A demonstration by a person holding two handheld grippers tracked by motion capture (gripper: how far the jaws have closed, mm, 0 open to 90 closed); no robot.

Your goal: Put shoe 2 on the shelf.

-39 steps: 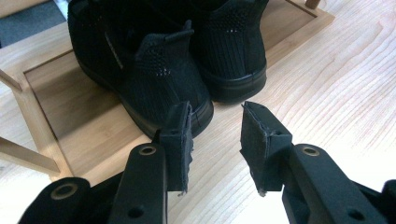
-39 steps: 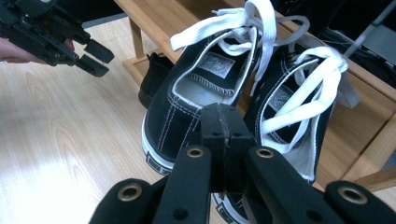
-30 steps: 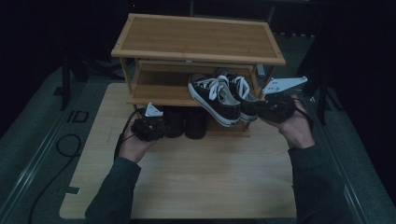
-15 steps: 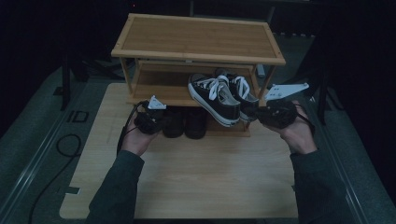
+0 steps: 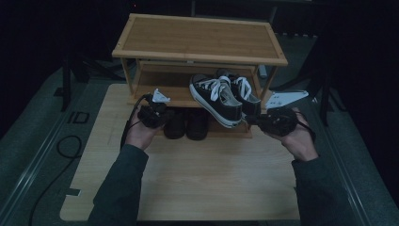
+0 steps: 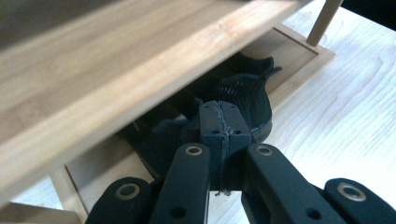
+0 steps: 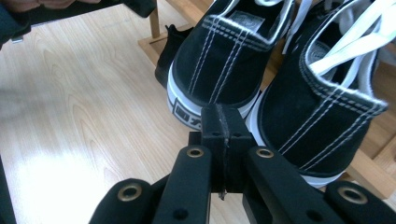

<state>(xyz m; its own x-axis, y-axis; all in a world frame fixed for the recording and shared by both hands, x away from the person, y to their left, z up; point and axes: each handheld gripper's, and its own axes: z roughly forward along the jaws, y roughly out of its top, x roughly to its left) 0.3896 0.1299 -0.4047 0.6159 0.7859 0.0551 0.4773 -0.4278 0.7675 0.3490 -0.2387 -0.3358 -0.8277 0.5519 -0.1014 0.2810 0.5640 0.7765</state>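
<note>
Both hands have crept in over the last second. Left gripper [image 5: 157, 113] jaws pressed together, empty, at the black shoes [image 5: 187, 123] on the bottom shelf. Right gripper [image 5: 263, 118] likewise closed, empty, behind the sneakers [image 5: 225, 96]' heels, middle shelf. Need opening before any grasp.

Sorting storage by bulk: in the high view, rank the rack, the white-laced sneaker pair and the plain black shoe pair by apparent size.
1. Rack: largest.
2. White-laced sneaker pair.
3. Plain black shoe pair: looks smallest, but sits partly hidden under a shelf, so unsure.
</note>
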